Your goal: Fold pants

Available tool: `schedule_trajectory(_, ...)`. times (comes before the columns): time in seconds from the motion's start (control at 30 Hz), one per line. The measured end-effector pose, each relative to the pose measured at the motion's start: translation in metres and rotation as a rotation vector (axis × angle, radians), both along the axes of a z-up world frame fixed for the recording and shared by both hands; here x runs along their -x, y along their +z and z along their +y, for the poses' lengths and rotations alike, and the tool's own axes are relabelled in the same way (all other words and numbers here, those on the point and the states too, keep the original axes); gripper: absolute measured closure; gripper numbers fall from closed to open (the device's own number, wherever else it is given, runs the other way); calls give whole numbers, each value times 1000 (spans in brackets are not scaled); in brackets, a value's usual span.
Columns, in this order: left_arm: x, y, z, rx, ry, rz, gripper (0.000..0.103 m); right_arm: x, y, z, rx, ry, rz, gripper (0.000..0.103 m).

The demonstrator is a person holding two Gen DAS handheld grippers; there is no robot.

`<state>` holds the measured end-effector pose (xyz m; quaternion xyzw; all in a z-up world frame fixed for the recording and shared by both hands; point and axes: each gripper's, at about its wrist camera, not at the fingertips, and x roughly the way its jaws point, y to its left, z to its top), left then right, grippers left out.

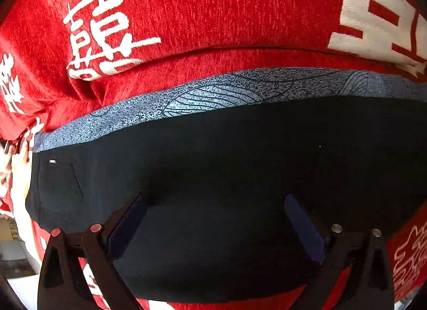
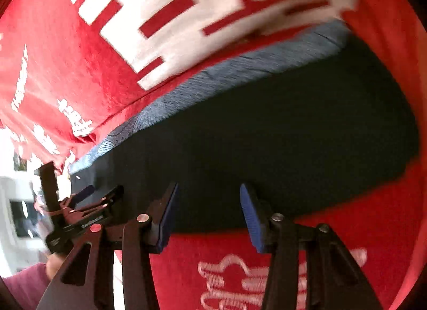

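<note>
Over the dark pants on the red cloth, your left gripper hangs spread wide. Your right gripper stands half spread (nothing pinched between its pads).

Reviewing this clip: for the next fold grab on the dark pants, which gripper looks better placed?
Probably left. The left gripper stands open squarely over the dark pants, near the pocket end. The right gripper sits open at the pants' near edge, partly over the red cloth.

Motion blur smears the red cloth's white lettering.
</note>
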<state>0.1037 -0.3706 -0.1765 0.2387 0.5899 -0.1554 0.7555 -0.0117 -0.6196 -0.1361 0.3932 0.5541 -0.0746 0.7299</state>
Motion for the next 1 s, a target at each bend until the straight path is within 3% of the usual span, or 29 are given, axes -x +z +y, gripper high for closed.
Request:
schedule_trajectory(0.1, 1, 11, -11, -22, -61, -5, 0, 36, 8, -13, -41, -129, -41, 49)
schedule_trajectory(0.23, 8, 28, -41, 38, -127, -52, 0, 71, 4, -27, -53, -285, -47, 47)
schedule_trajectory(0.4, -9, 31, -86, 86, -127, -67, 0, 86, 1, -38, -23, -370, -66, 47)
schedule_trajectory(0.57, -13, 22, -105, 73, -113, -64, 0, 93, -3, -70, 34, -494, -85, 47)
schedule_trajectory(0.6, -11, 21, -106, 71, -114, -62, 0, 93, -7, -77, 35, -507, -83, 50)
schedule_trajectory(0.63, -9, 20, -107, 71, -119, -61, 0, 92, -10, -81, 39, -509, -72, 60)
schedule_trajectory(0.67, -5, 18, -109, 67, -126, -61, 0, 94, -12, -85, 40, -499, -76, 97)
schedule_trajectory(0.9, 14, 6, -110, 58, -123, -65, 0, 104, -26, -78, 86, -441, -18, 95)
schedule_trajectory(1.0, 13, 6, -109, 54, -132, -65, 0, 108, -28, -73, 52, -411, -26, 91)
